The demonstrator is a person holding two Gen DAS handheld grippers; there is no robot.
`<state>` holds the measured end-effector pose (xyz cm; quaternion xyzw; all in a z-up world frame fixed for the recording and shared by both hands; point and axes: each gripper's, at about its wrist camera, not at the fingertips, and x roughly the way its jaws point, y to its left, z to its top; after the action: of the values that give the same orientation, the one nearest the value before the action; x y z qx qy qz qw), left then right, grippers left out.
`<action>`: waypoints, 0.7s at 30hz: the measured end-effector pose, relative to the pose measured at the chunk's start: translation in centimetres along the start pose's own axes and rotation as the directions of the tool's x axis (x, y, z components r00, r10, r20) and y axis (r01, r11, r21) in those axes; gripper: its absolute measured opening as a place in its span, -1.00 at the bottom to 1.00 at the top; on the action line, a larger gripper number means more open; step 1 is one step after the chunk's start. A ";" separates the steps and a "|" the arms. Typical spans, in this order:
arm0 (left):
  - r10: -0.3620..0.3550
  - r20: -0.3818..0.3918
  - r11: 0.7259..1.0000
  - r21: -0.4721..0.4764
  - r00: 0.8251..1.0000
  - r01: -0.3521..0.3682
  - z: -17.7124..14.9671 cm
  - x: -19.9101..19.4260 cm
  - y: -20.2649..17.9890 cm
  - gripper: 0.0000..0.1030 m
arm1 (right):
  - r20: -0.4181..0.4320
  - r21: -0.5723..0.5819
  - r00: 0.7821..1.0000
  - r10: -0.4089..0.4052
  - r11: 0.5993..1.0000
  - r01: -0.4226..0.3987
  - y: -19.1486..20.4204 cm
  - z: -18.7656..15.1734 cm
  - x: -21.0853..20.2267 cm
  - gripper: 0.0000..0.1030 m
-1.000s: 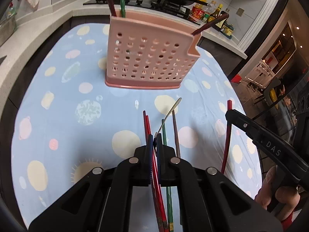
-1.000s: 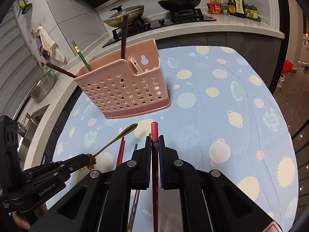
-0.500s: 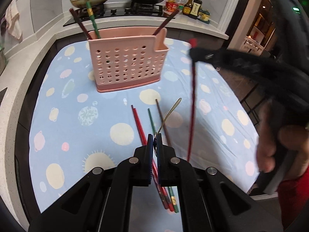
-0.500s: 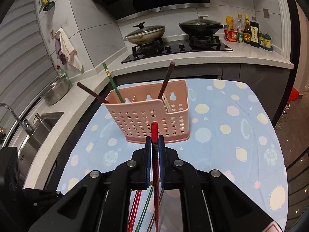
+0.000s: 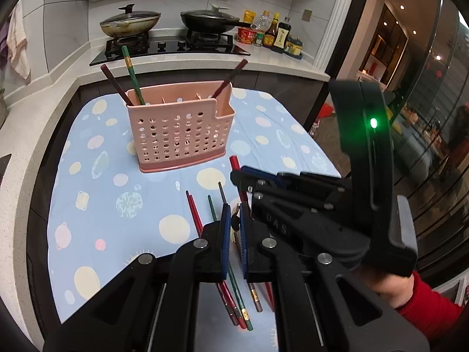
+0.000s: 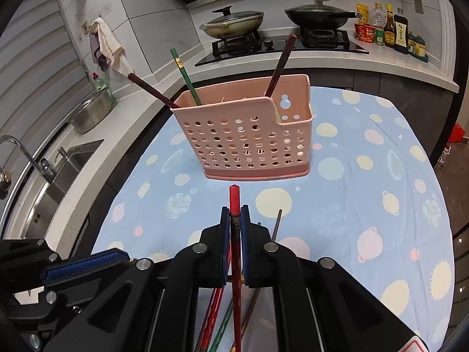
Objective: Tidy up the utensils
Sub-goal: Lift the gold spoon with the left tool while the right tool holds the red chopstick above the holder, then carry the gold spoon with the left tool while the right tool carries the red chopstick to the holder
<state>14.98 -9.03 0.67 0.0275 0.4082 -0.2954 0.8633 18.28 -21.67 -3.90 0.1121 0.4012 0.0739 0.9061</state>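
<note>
A pink perforated utensil holder [image 5: 180, 132] [image 6: 249, 135] stands on the blue dotted cloth with three chopsticks standing in it. My right gripper [image 6: 234, 220] is shut on a red chopstick [image 6: 234, 202] whose tip points at the holder; this gripper also shows in the left wrist view [image 5: 243, 176], crossing in front. My left gripper [image 5: 233, 214] is shut on the end of a gold spoon handle [image 5: 234, 220], mostly hidden behind the right gripper. Several loose chopsticks [image 5: 202, 214] lie on the cloth under both grippers.
Blue dotted tablecloth [image 6: 366, 176] covers the table. A counter with a stove and two pans [image 6: 234, 23] runs behind, with bottles [image 6: 392, 32] at the right. A sink and faucet [image 6: 32, 161] are at the left.
Both grippers have risen and pulled back from the holder. My right gripper has swung across in front of the left one, still holding the red chopstick. The spoon is now mostly hidden.
</note>
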 end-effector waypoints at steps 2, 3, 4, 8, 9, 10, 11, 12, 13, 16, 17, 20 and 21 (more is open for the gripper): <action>0.000 0.020 1.000 -0.014 1.000 0.000 0.6 -0.3 0.2 -0.88 | -0.004 0.006 1.000 0.010 1.000 -0.010 0.0 0.0 0.2 -0.86; -0.008 0.027 1.000 -0.026 1.000 0.009 1.0 -0.4 0.4 -0.87 | -0.005 0.009 1.000 0.012 1.000 -0.012 0.0 0.0 0.2 -0.86; -0.006 0.034 1.000 -0.030 0.999 0.007 1.3 -0.4 0.5 -0.87 | -0.004 0.008 1.000 0.012 1.000 -0.012 0.0 0.1 0.2 -0.86; 0.027 0.055 0.999 -0.034 0.998 -0.025 2.6 -0.5 1.4 -0.92 | 0.048 0.004 0.999 0.003 1.000 -0.003 0.0 1.7 -1.1 -0.87; 0.041 0.059 0.999 -0.035 0.997 -0.039 3.1 -0.6 1.7 -0.93 | 0.074 -0.002 0.997 -0.002 1.000 0.002 0.1 2.6 -1.8 -0.86; 0.053 0.065 0.998 -0.036 0.996 -0.051 3.5 -0.7 2.0 -0.94 | 0.097 -0.006 0.995 -0.005 1.000 0.006 0.1 3.4 -2.5 -0.86; 0.070 0.072 0.997 -0.038 0.995 -0.067 4.2 -0.9 2.5 -0.95 | 0.127 -0.014 0.992 -0.011 1.000 0.013 0.1 4.5 -3.3 -0.86; 0.077 0.081 0.996 -0.040 0.994 -0.074 4.8 -1.2 2.9 -0.95 | 0.151 -0.021 0.988 -0.014 1.000 0.018 0.2 5.4 -4.0 -0.86; 0.087 0.092 0.996 -0.042 0.992 -0.084 5.7 -1.6 3.3 -0.95 | 0.178 -0.027 0.984 -0.011 1.000 0.016 0.3 6.6 -4.8 -0.86; 0.133 0.124 0.991 -0.021 0.983 -0.131 8.0 -2.3 4.2 -0.95 | 0.242 -0.028 0.970 0.008 1.000 -0.001 0.4 10.1 -6.5 -0.86; 0.145 0.132 0.989 -0.017 0.981 -0.145 8.5 -2.3 4.4 -0.95 | 0.258 -0.030 0.966 0.010 1.000 -0.003 0.4 11.1 -6.9 -0.86; 0.183 0.153 0.983 -0.009 0.971 -0.184 10.5 -2.5 5.2 -0.95 | 0.307 -0.045 0.952 0.009 0.999 0.005 1.0 13.5 -7.9 -0.86; 0.191 0.157 0.981 -0.013 0.969 -0.191 10.9 -2.5 5.6 -0.95 | 0.315 -0.048 0.949 0.006 0.999 0.010 1.1 14.0 -8.0 -0.86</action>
<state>24.21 -6.38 8.63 0.0440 0.3341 -0.2125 0.9172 23.26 -24.41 11.21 0.0999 0.2498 0.0640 0.9610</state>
